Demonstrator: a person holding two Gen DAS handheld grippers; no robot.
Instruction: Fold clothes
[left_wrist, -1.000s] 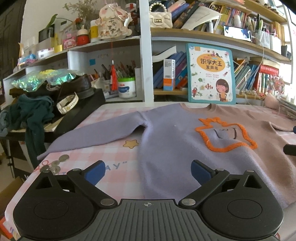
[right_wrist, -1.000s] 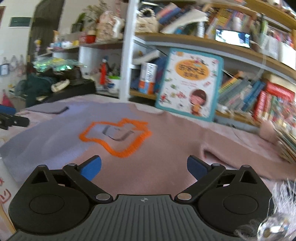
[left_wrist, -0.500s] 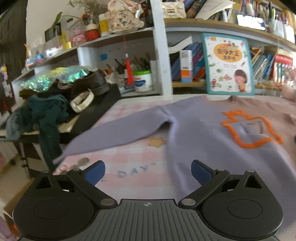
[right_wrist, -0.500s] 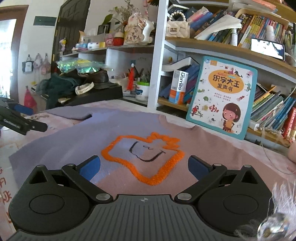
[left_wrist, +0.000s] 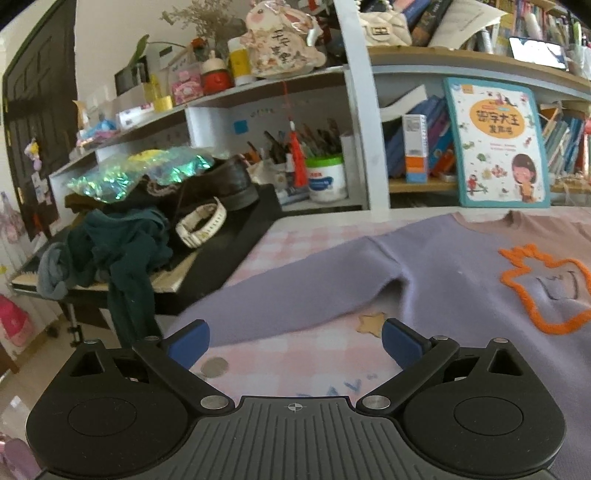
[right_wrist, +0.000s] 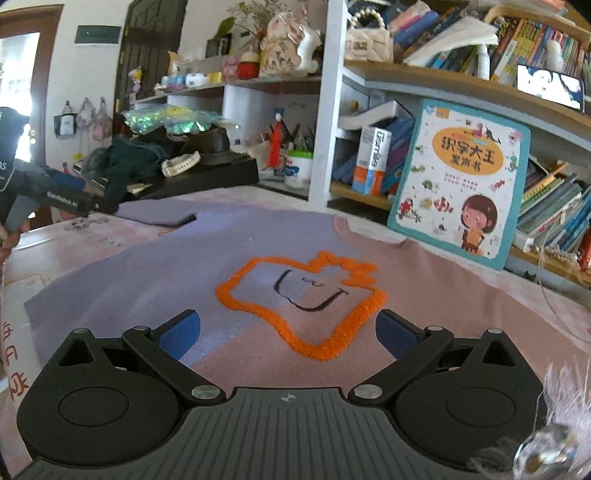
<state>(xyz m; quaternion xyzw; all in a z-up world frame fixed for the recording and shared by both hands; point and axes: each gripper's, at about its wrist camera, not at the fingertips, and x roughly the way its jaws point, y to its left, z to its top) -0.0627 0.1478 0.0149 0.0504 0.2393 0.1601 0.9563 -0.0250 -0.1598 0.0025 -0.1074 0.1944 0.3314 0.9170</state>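
While sweater flat on table, pens in white tub.

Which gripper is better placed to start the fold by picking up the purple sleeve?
Left. The left gripper has open jaws facing the purple sleeve; the right gripper sits over the orange chest patch.

Bright daylight, fisheye-bent edges, slight softness.

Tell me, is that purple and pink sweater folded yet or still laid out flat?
Spread flat. The sweater lies open, its orange patch face up and one sleeve stretched out sideways.
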